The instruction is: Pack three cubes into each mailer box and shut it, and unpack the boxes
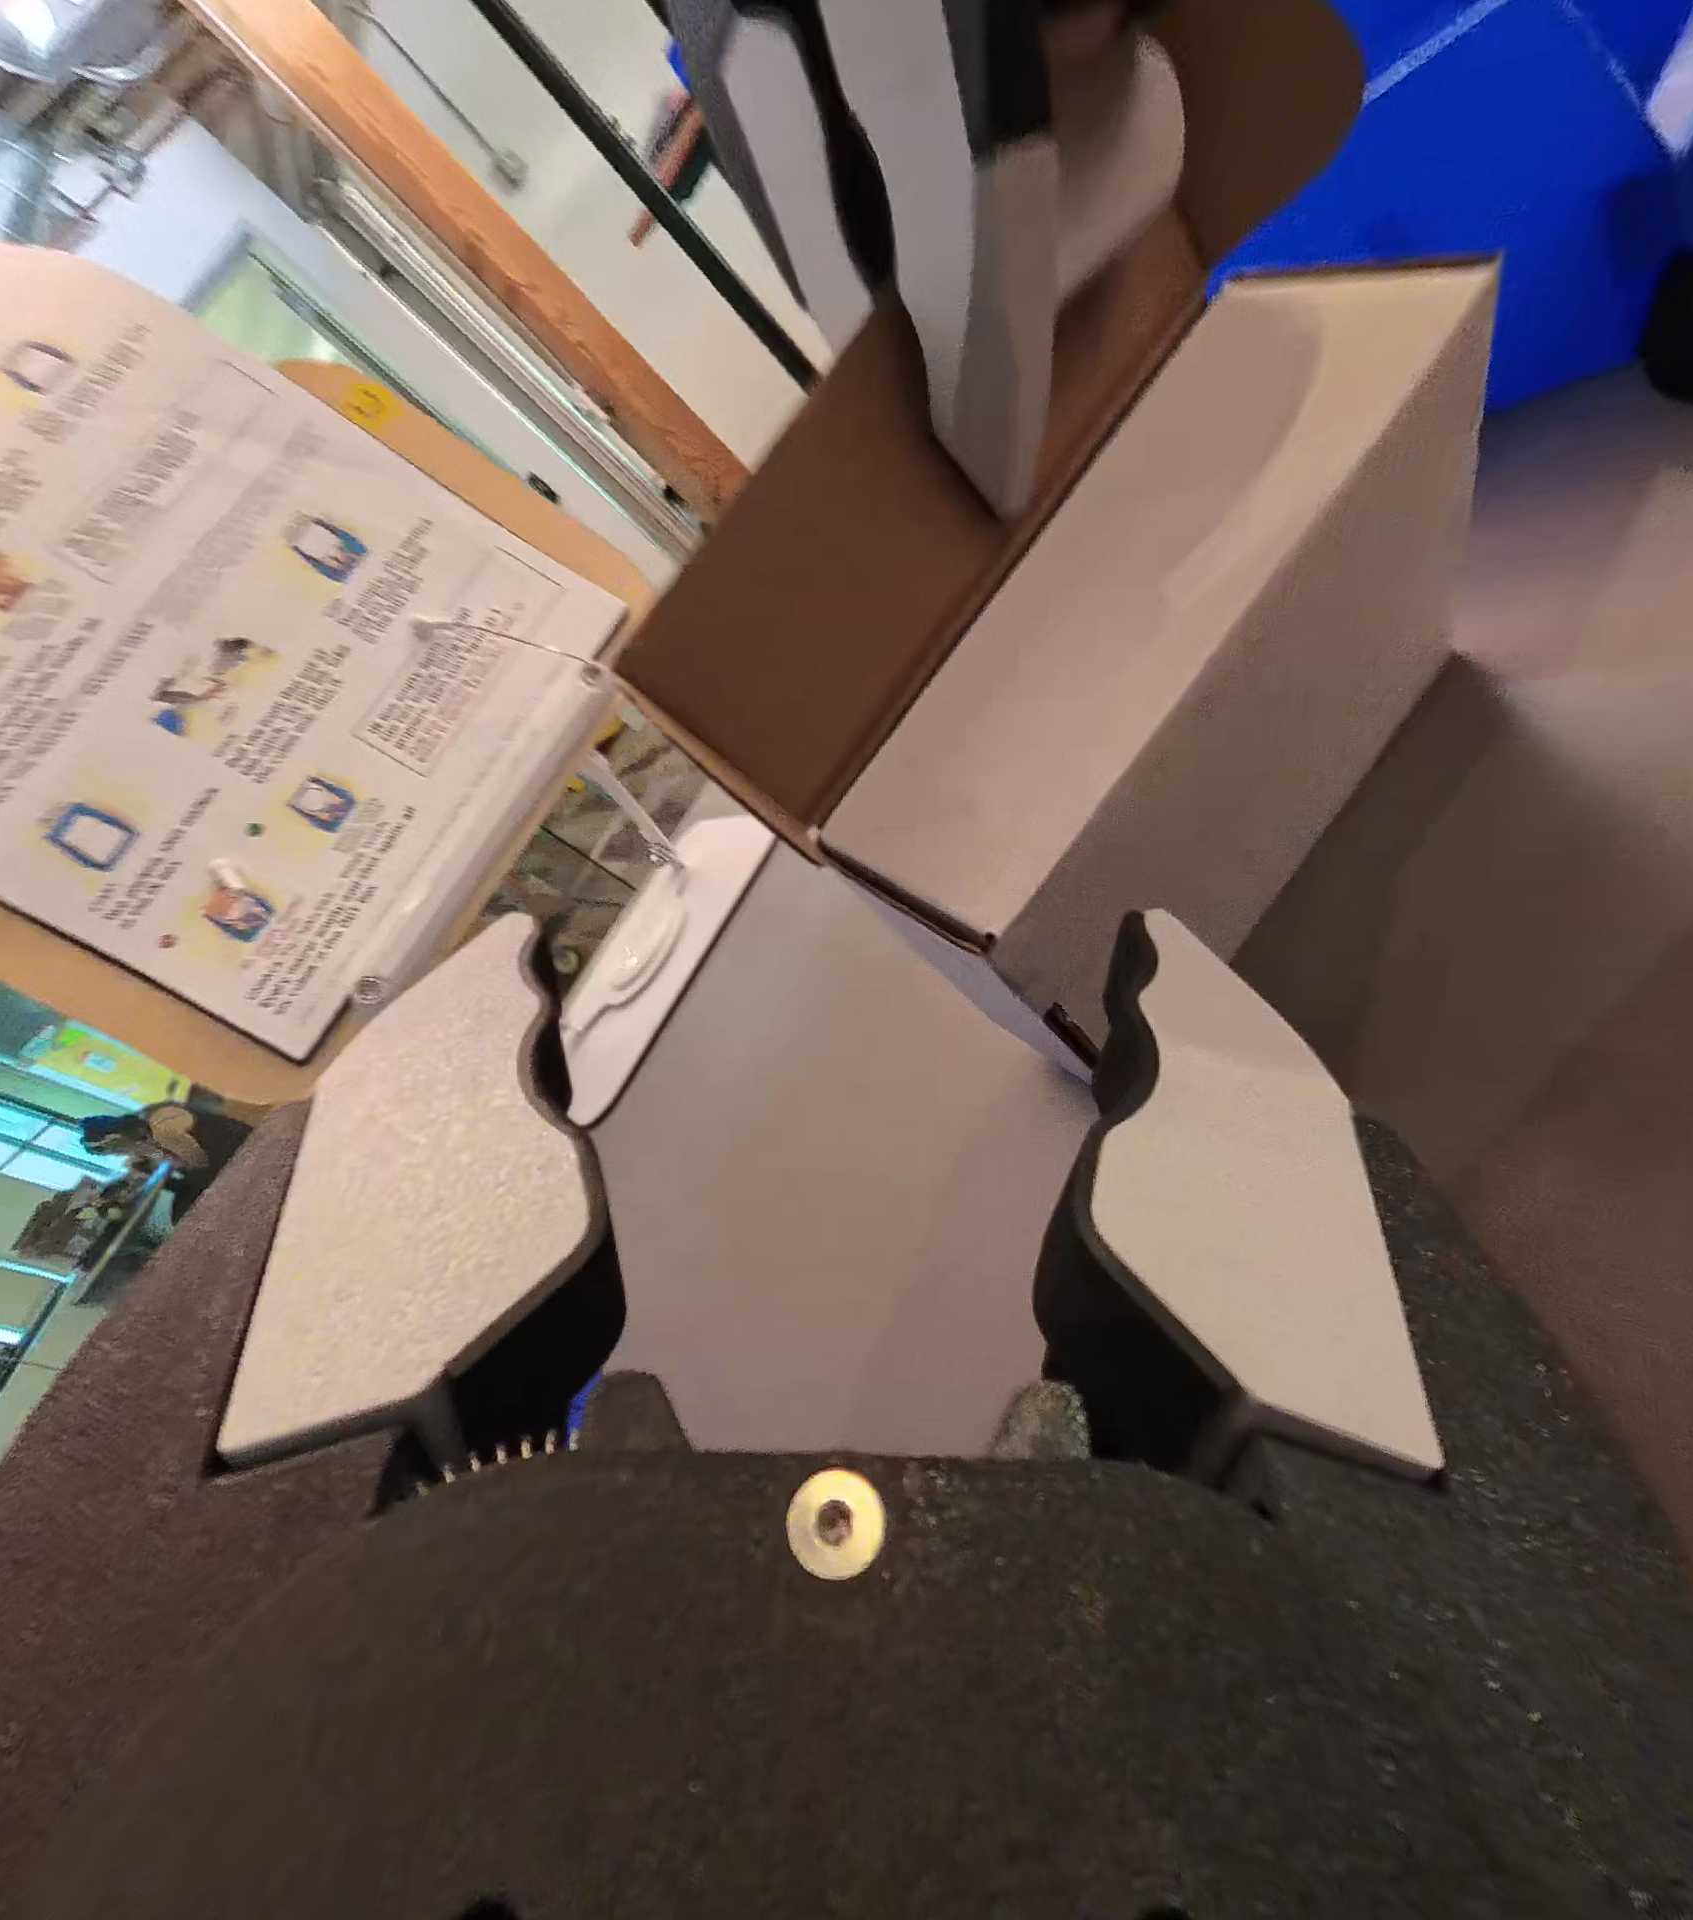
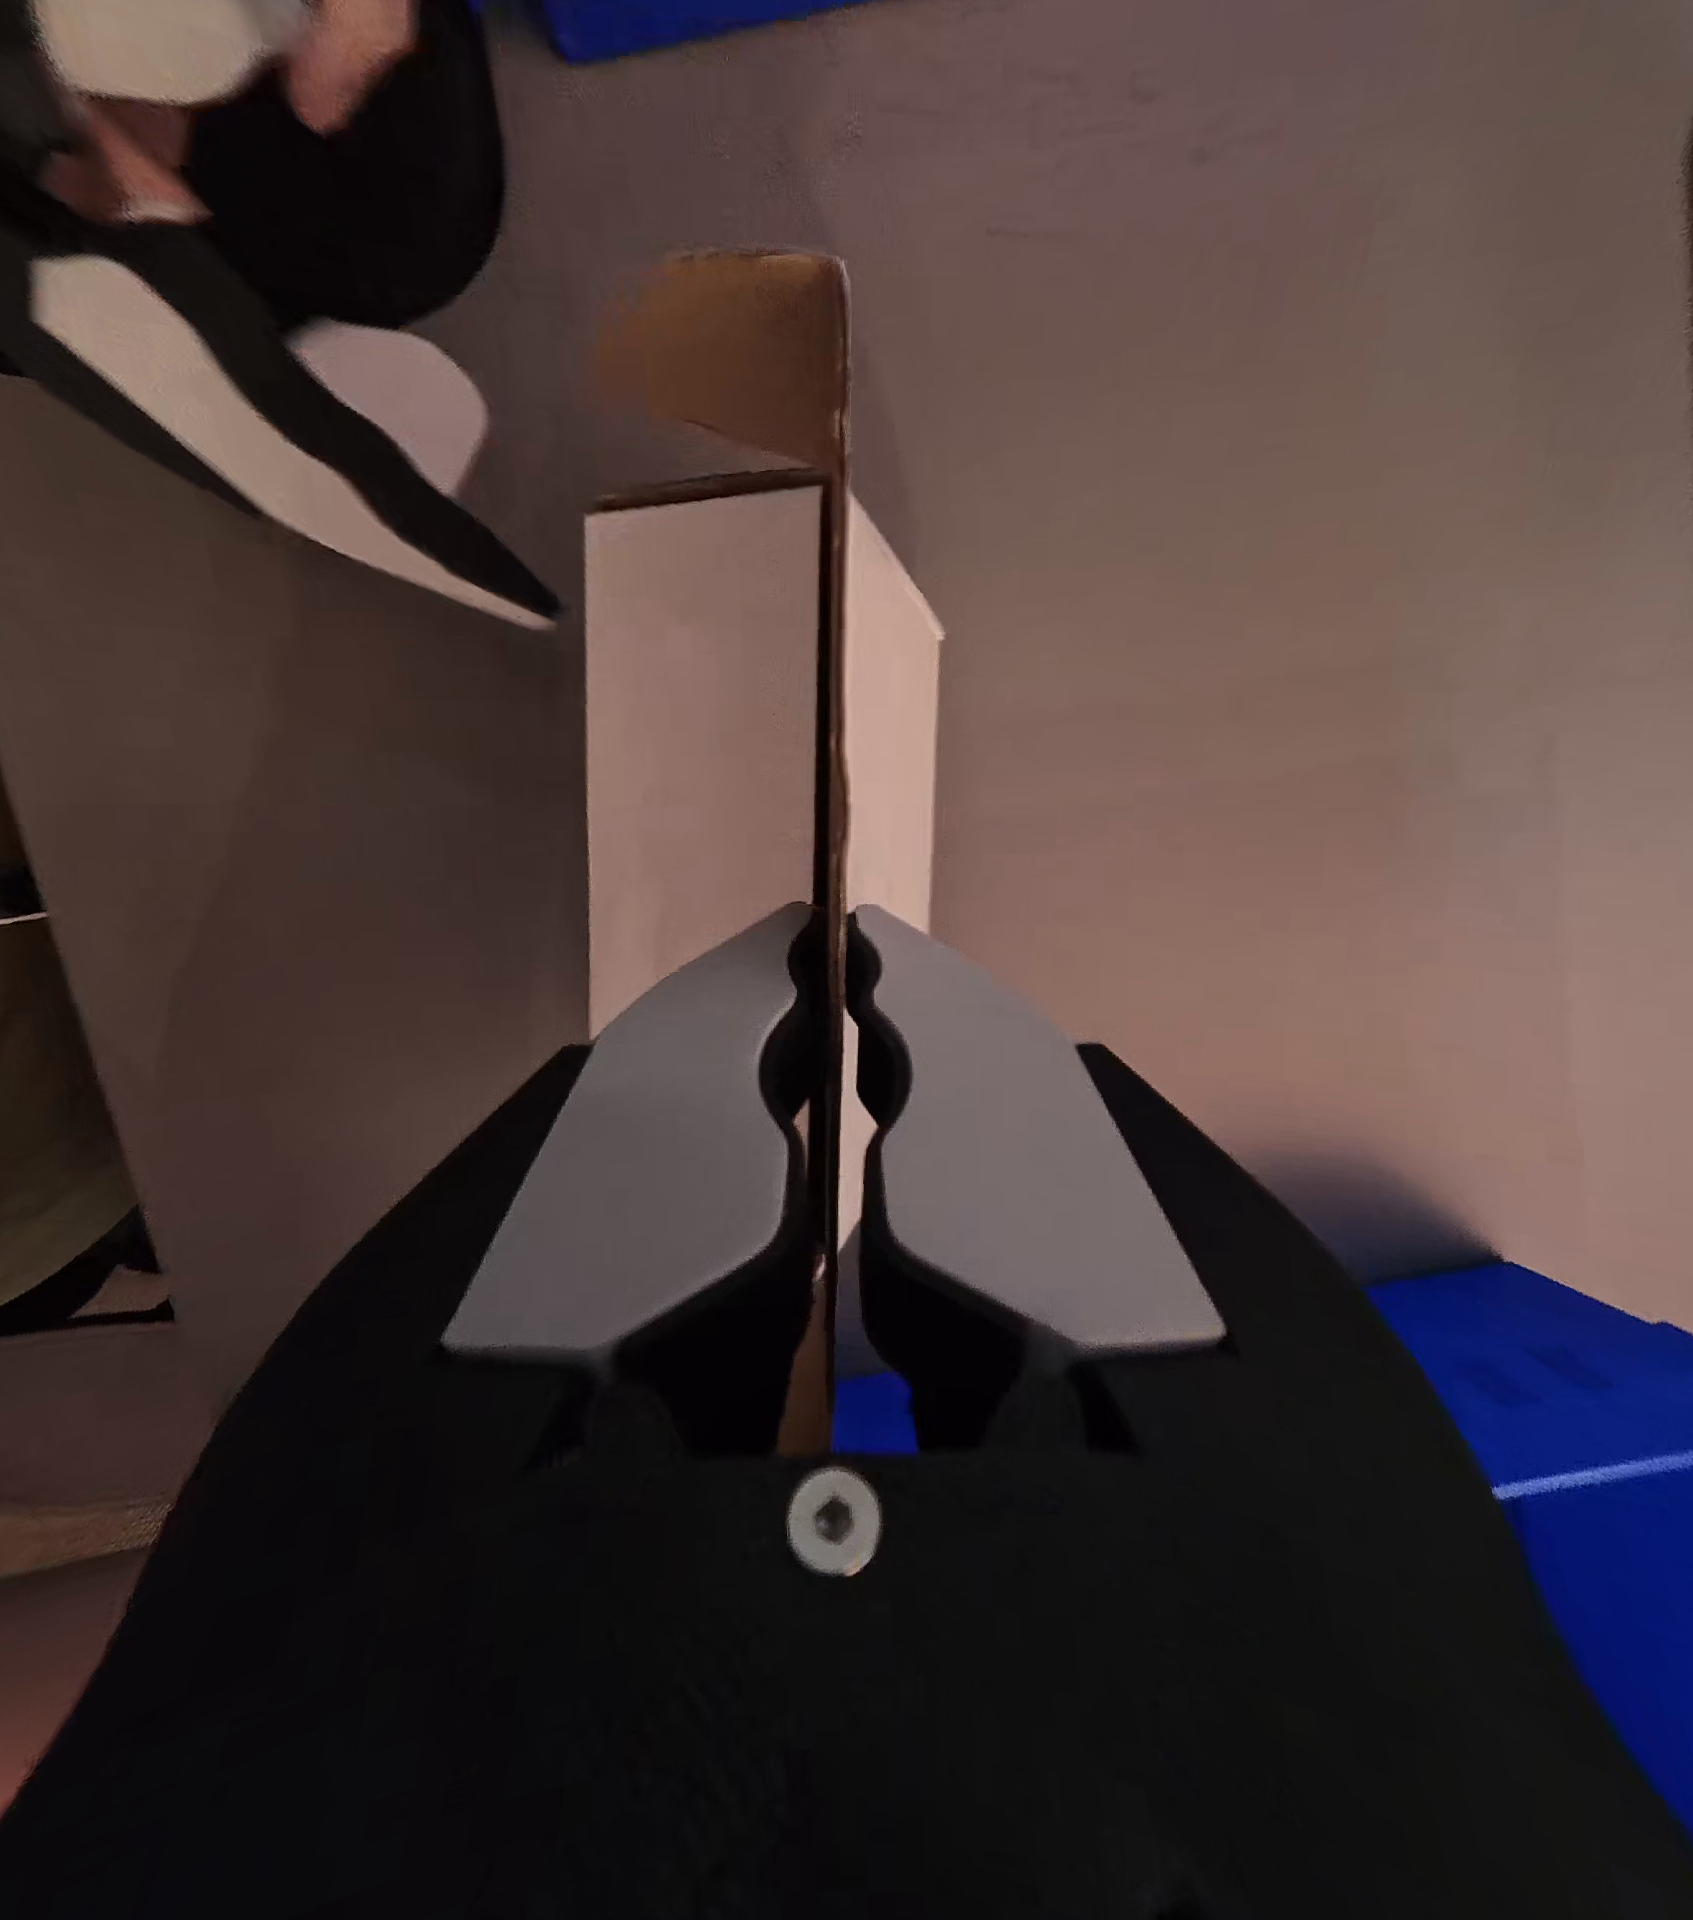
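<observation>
The right gripper point(image 2: 834, 935) is pinched tight on a thin cardboard flap point(image 2: 834, 727) of the white mailer box point(image 2: 696, 748), the panel running edge-on from 6 toward 12 o'clock between its pads. That hold probably keeps the lid upright so the box mouth stays reachable. At 10 o'clock in the right wrist view the other gripper comes in, blurred.

The left gripper point(image 1: 831, 1018) stands wide open with nothing between its fingers; the grey table point(image 1: 821, 1195) shows through the gap. A corner of the box nearly touches its right finger point(image 1: 1226, 1174) at about 1 o'clock. Beyond, toward 12 o'clock, the box's brown inner flap point(image 1: 821, 603) is raised, held by the far gripper. A printed instruction sheet point(image 1: 198, 644) hangs at 10 o'clock, a blue bin point(image 1: 1507, 208) at 1 o'clock. No cubes are visible.
</observation>
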The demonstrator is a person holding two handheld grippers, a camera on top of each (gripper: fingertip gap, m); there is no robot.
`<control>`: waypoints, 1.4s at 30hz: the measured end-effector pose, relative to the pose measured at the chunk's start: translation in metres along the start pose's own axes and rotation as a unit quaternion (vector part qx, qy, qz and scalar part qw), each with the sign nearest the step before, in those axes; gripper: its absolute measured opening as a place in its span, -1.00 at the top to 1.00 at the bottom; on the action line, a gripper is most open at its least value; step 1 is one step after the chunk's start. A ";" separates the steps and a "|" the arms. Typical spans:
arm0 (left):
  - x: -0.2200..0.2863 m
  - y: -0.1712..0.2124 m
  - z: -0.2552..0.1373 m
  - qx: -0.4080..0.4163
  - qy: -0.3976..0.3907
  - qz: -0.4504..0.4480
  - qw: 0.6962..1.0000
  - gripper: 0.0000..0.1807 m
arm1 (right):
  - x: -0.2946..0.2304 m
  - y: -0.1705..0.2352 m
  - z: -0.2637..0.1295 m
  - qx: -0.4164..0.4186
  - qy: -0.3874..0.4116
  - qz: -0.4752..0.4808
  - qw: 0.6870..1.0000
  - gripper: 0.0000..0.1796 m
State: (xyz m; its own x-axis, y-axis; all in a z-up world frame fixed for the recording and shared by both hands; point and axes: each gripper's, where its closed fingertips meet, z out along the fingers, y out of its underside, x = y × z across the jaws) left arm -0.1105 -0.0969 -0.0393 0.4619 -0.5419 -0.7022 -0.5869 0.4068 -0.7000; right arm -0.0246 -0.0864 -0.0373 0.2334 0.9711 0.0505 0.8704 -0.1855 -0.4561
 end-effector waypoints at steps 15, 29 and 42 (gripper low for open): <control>0.057 -0.029 0.049 -0.061 0.092 0.176 0.978 0.10 | 0.016 -0.007 0.004 0.009 0.039 -0.002 0.999 0.97; 0.057 -0.008 0.060 -0.148 0.055 0.234 0.959 0.21 | 0.015 -0.009 0.004 0.007 0.034 -0.005 0.999 0.97; 0.065 -0.014 0.043 -0.132 0.060 0.208 0.967 0.26 | 0.032 -0.015 -0.007 0.029 0.089 0.002 0.996 0.97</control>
State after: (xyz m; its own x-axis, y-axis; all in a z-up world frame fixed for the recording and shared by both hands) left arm -0.0435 -0.1061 -0.0805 0.0774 -0.4597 -0.8847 -0.8626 0.4141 -0.2906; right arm -0.0272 -0.0539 -0.0227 0.3145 0.9272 0.2034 0.8437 -0.1748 -0.5075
